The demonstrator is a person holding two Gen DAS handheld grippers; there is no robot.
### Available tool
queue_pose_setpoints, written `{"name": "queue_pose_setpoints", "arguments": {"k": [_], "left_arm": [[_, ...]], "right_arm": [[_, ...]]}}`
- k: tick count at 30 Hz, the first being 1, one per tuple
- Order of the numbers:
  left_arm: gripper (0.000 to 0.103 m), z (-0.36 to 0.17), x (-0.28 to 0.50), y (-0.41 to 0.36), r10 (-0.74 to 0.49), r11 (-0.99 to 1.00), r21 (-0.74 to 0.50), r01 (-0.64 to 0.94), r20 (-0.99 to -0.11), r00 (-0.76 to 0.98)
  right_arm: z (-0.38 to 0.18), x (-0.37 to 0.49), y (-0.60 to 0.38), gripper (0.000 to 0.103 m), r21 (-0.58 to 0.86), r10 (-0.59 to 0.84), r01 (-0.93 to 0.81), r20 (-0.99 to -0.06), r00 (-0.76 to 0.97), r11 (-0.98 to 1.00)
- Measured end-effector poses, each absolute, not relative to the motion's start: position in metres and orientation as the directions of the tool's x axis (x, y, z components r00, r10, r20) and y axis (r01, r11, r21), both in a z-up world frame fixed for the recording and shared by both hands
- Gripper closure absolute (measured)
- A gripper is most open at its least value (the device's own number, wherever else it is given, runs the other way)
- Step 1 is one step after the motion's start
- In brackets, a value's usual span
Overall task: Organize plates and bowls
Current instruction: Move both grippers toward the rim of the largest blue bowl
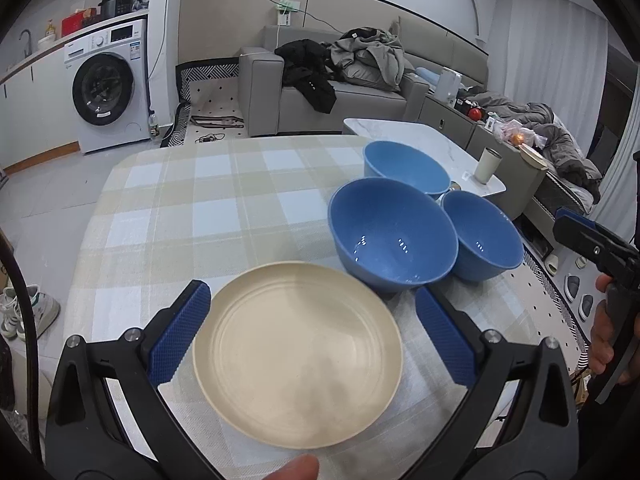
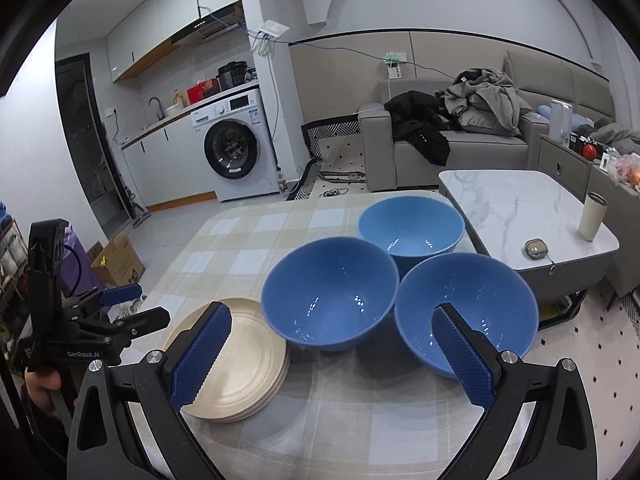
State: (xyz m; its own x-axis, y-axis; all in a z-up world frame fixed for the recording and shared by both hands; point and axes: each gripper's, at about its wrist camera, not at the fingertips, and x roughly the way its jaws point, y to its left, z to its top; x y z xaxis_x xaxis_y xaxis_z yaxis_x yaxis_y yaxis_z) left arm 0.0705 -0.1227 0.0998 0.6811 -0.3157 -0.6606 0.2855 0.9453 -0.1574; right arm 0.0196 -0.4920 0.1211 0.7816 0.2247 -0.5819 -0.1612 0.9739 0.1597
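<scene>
Here we hold both grippers released: left gripper (image 1: 312, 336) straddles the plates (image 1: 298, 354), right gripper (image 2: 332, 354) faces three bowls (image 2: 330, 300).

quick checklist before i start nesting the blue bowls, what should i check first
1. Right gripper open, fingers empty: ok.
2. Left gripper open, holding nothing: ok.
3. Three blue bowls upright and empty: ok.
4. Cream plates already stacked, clear of the bowls: ok.
5. Nearest bowl in line with the right fingers: ok.
6. Bowls all one size for nesting: cannot tell.
7. Checked tablecloth lying flat: ok.
</scene>
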Motion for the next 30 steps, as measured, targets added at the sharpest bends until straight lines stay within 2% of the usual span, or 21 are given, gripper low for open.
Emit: {"name": "queue_pose_setpoints", "arguments": {"k": [13, 30], "left_arm": [[0.001, 0.112, 0.109, -0.162, -0.329, 0.938, -0.151, 0.312, -0.667, 0.669], [0.001, 0.125, 0.170, -0.201, -0.337, 0.932, -0.141, 0.334, -0.676, 0.656]], "right_arm": [[0.148, 0.035, -0.536, 0.001, 0.121, 0.152, -0.100, -0.585, 0.797, 0.988], [0.149, 0.086, -0.561, 0.001, 0.099, 0.100, -0.050, -0.613, 0.784, 0.994]]}}
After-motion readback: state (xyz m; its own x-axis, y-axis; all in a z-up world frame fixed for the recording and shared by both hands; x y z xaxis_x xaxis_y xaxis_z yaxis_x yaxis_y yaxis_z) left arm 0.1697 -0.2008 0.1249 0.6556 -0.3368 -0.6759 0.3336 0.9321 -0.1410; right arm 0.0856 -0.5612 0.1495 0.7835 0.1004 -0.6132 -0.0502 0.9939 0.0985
